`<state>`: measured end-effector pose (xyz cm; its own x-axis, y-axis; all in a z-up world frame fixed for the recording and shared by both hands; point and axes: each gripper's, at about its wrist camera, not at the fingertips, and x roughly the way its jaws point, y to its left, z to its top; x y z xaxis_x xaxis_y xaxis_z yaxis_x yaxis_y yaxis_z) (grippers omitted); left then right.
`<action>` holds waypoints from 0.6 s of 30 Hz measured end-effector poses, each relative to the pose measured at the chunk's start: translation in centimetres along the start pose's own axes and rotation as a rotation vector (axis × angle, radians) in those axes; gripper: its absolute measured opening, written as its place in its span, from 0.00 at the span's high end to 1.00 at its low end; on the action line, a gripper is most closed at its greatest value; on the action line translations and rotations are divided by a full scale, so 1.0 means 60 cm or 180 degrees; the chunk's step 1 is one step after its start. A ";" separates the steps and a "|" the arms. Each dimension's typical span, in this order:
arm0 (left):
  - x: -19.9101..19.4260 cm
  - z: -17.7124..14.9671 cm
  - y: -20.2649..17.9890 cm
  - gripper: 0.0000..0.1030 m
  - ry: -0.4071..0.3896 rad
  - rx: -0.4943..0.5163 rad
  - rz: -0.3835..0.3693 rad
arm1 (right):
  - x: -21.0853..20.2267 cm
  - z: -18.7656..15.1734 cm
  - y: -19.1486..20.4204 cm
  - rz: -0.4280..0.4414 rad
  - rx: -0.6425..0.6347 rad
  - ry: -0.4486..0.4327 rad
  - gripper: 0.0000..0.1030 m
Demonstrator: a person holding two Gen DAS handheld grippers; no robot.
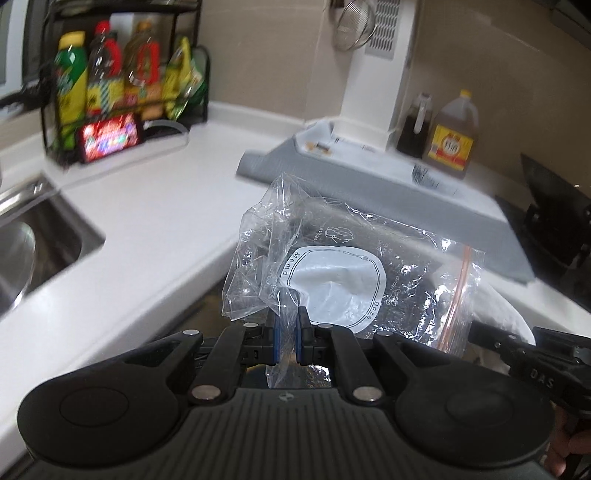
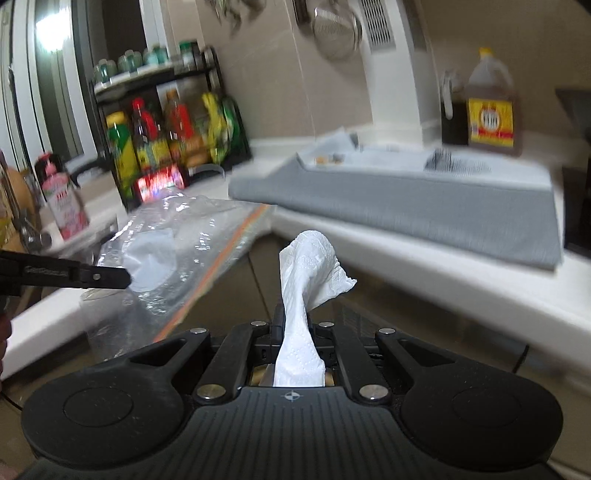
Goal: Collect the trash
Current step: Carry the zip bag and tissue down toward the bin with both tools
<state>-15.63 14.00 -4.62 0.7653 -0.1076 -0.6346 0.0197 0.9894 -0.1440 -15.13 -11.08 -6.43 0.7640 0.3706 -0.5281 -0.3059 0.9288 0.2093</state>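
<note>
My left gripper [image 1: 287, 323] is shut on a crumpled clear zip bag [image 1: 354, 269] with a white memo label and an orange zip strip; the bag sticks up and to the right of the blue pads, in front of the counter edge. The same bag [image 2: 177, 258] shows at the left of the right wrist view, with the left gripper's black finger [image 2: 107, 277] at its near corner. My right gripper [image 2: 295, 325] is shut on a white paper towel [image 2: 310, 273] that stands up out of the jaws and folds over to the right. Part of the right gripper [image 1: 524, 350] shows at the lower right.
A white L-shaped counter [image 1: 155, 206] carries a grey mat [image 1: 369, 177], a black rack of sauce bottles [image 1: 122, 77], a dark jug [image 1: 415, 127] and an amber oil jug [image 1: 452, 136]. A steel sink [image 1: 40, 243] lies left. A strainer [image 2: 334, 31] hangs on the wall.
</note>
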 end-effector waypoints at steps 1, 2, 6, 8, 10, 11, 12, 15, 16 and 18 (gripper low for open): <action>0.001 -0.009 0.004 0.92 0.0024 -0.0014 0.0017 | 0.003 -0.004 0.001 -0.0009 0.0012 0.0034 0.95; 0.002 -0.017 0.006 0.92 0.0046 -0.0022 0.0036 | 0.004 -0.007 0.001 -0.0026 0.0017 0.0050 0.95; 0.010 -0.042 0.016 0.92 0.0162 -0.0058 0.0069 | 0.007 -0.010 0.006 -0.0082 -0.0023 0.0083 0.95; 0.016 -0.052 0.018 0.92 0.0216 -0.0062 0.0087 | 0.012 -0.014 0.008 -0.0092 -0.0042 0.0135 0.95; 0.023 -0.058 0.017 0.92 0.0270 -0.0049 0.0078 | 0.017 -0.017 0.011 -0.0098 -0.0065 0.0178 0.95; 0.026 -0.060 0.017 0.92 0.0294 -0.0051 0.0062 | 0.018 -0.019 0.013 -0.0098 -0.0077 0.0193 0.95; 0.028 -0.061 0.017 0.92 0.0311 -0.0049 0.0056 | 0.020 -0.019 0.014 -0.0101 -0.0092 0.0205 0.95; 0.034 -0.062 0.016 0.92 0.0335 -0.0027 0.0052 | 0.022 -0.019 0.019 -0.0113 -0.0145 0.0220 0.95; 0.035 -0.063 0.017 0.92 0.0340 -0.0018 0.0046 | 0.024 -0.019 0.020 -0.0118 -0.0156 0.0225 0.95; 0.038 -0.060 0.014 0.92 0.0346 0.0010 0.0038 | 0.026 -0.019 0.021 -0.0118 -0.0159 0.0242 0.95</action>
<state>-16.20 14.21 -8.94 0.6911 -0.1057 -0.7150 0.0133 0.9909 -0.1336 -14.97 -9.32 -7.92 0.7307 0.3330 -0.5960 -0.3075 0.9399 0.1482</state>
